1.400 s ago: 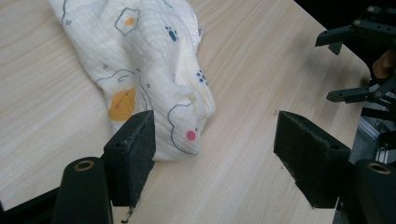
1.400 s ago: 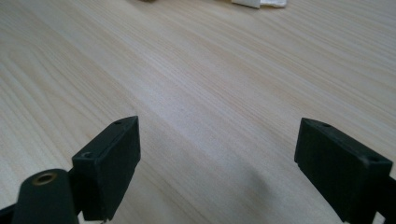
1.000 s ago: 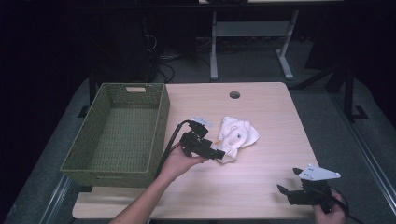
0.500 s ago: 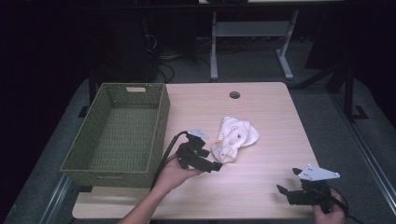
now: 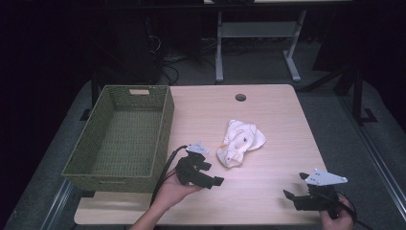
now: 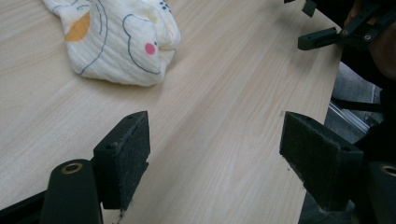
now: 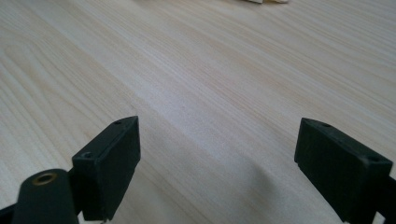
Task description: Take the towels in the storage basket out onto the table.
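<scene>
Resting crumpled on the pale wooden tabletop (image 5: 268, 191), the small white cloth printed with cartoon animals and an orange patch (image 5: 239, 142) lies near the table's middle, to the right of the green woven rectangular basket (image 5: 119, 139) and well apart from it. No part of the cloth is lifted or pinched, and the basket interior holds nothing, so the work is judged to be at its very beginning: no grasp has been made and no transfer has taken place. The left gripper (image 5: 213, 179) sits at the near side of the table, just in front of the basket's near right corner and a short way below the cloth; its jaws stand wide apart with only bare wood between them, as the left gripper view confirms, where the cloth (image 6: 116, 42) appears ahead and to the upper left of the open jaws, not touching them. The right gripper (image 5: 292, 196) sits low over the near right corner of the table, well apart from the cloth, and its jaws are likewise spread wide over bare tabletop in the right gripper view. Remaining steps, as a judgement: bring a gripper onto the cloth, close on a fold, lift it clear, and carry it, most likely to the basket, for release.
</scene>
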